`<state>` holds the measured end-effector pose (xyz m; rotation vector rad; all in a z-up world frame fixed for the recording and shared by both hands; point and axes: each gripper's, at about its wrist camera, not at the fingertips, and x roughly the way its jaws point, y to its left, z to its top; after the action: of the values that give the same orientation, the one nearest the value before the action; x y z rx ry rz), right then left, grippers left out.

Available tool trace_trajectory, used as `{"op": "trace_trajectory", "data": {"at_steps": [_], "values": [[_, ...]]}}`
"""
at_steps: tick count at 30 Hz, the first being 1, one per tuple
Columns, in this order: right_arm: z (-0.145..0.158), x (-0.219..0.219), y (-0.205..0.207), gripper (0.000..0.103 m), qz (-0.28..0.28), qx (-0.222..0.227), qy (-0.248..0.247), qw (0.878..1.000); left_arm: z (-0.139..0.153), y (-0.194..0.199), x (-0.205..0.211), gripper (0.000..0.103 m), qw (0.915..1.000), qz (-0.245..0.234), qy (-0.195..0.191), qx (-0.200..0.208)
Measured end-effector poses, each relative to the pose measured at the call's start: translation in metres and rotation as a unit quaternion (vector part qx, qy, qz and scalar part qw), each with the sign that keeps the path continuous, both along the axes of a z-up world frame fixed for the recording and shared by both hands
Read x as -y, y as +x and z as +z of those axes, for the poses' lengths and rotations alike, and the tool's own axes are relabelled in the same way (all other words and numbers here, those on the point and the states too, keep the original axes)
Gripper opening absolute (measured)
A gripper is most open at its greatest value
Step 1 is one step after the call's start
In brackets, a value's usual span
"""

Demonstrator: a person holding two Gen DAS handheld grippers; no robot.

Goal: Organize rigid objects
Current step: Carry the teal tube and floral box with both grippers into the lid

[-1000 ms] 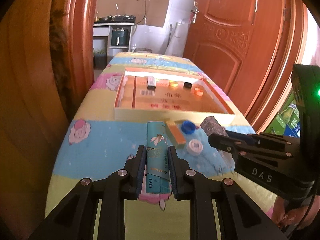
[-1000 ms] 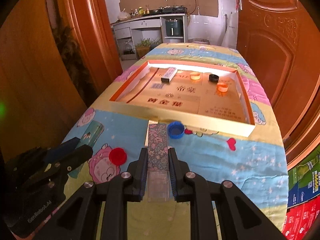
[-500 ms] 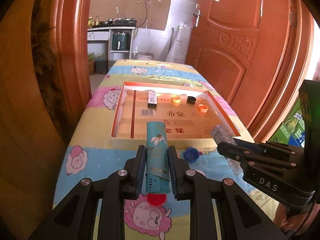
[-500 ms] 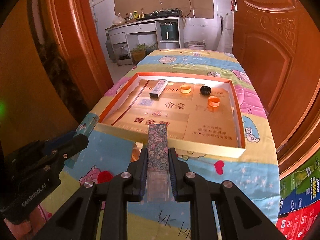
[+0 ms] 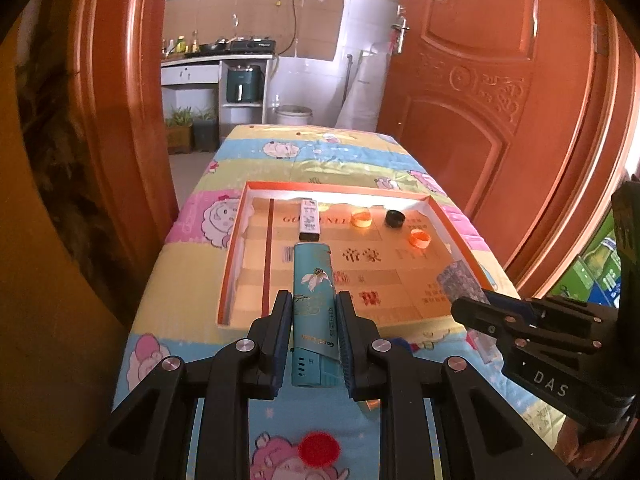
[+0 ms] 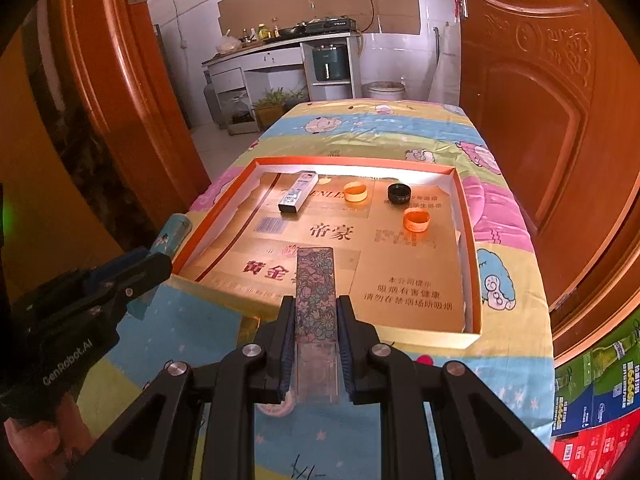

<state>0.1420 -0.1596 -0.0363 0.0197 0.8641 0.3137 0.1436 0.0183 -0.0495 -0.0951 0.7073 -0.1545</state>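
Observation:
My left gripper (image 5: 312, 312) is shut on a teal lighter with a white crane print (image 5: 313, 292), held lengthwise above the near edge of the shallow orange-rimmed box lid (image 5: 234, 264). My right gripper (image 6: 314, 320) is shut on a flat floral-patterned lighter (image 6: 315, 292), also over the lid's near wall (image 6: 424, 340). Each gripper shows in the other's view: the right one (image 5: 472, 304) at the right, the left one (image 6: 160, 264) at the left. Inside the lid lie a white-and-black lighter (image 6: 298, 193), two orange caps (image 6: 355, 192) (image 6: 416, 219) and a black cap (image 6: 399, 193).
A cartoon-print cloth (image 6: 380, 128) covers the table. A red cap (image 5: 320, 450) lies on it near me, a blue cap (image 5: 402, 345) peeks out by my left fingers. Wooden doors (image 5: 480, 80) flank the table on both sides. Coloured cartons (image 6: 592, 400) stand at the lower right.
Both grippers have carried their lighters forward and a little up, from over the loose caps on the cloth to over the lid's near edge. The lid looms larger now.

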Motion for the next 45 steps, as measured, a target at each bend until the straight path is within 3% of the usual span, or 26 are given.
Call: {"op": "trace_trajectory", "data": {"at_steps": [25, 45], "values": [[0.009, -0.004, 0.048, 0.020, 0.007, 0.003, 0.001, 1.000, 0.001, 0.063, 0.011, 0.023, 0.9997, -0.002, 0.022, -0.004], [-0.008, -0.003, 0.088, 0.020, 0.005, -0.015, 0.010, 1.000, -0.010, 0.114, 0.003, 0.023, 0.9992, 0.015, 0.035, -0.014]]}}
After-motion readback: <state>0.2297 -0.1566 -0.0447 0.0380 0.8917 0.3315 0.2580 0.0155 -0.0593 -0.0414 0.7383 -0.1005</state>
